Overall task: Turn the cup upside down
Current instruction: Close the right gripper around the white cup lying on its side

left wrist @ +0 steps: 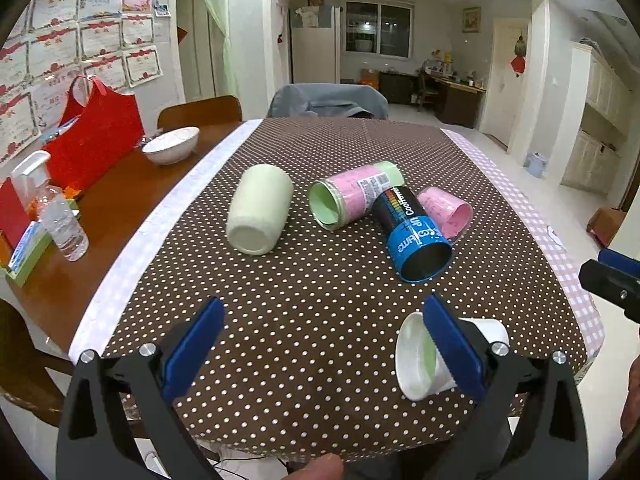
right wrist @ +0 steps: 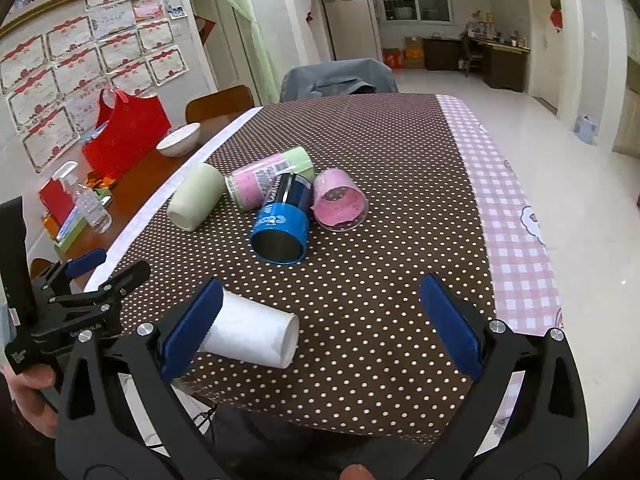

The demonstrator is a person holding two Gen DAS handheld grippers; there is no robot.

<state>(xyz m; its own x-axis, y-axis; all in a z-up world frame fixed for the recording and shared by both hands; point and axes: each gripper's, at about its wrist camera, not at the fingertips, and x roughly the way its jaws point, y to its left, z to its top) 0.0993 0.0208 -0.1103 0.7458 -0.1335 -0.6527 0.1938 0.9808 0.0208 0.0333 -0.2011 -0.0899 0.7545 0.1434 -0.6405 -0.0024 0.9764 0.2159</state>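
Lying on its side near the front edge of the dotted tablecloth (left wrist: 320,280), the white cup (left wrist: 416,356) shows its green-lined mouth only in the left wrist view; the right wrist view shows its outer wall, long axis level. Left gripper (left wrist: 324,344) and right gripper (right wrist: 320,324) both gape wide, holding nothing. Farther back lie four more cups (right wrist: 276,208).

The blue-and-black can (left wrist: 412,232) reads "Coo…" and "UP".

Bright indoor ceiling light, sharp, fisheye-bent edges
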